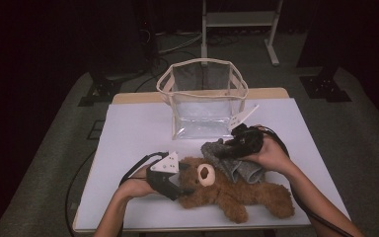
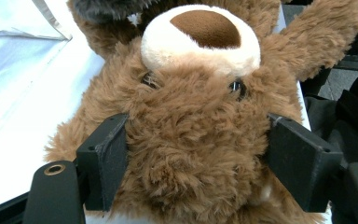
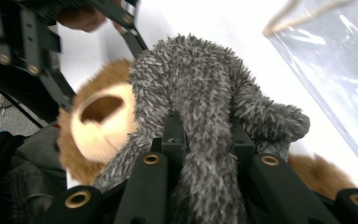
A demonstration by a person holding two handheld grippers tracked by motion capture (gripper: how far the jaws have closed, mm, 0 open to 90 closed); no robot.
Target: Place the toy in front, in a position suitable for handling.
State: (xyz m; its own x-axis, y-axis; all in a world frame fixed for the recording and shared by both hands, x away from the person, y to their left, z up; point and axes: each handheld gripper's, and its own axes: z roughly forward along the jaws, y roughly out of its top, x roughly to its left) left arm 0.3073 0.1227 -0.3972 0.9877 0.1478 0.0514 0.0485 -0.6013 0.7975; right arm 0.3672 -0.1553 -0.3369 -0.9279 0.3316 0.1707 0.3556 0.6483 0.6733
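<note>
A brown teddy bear (image 1: 242, 192) lies on its back on the white table (image 1: 138, 128), its head toward the left. My left gripper (image 1: 185, 186) reaches its head from the left. In the left gripper view both pads (image 2: 107, 154) rest against the fur on either side of the bear's head (image 2: 191, 130), below its eyes and cream muzzle. My right gripper (image 1: 223, 151) is shut on a grey fuzzy cloth (image 1: 242, 170) that drapes over the bear's chest. In the right gripper view the cloth (image 3: 191, 79) bunches up between the jaws, with the bear's muzzle (image 3: 98, 112) behind it.
A clear plastic bag (image 1: 202, 94) with a beige rim stands open at the back middle of the table, just beyond the right gripper; its wall (image 3: 335, 70) is close on the right. Cables trail from both grippers. Dark floor and a white frame lie beyond the table.
</note>
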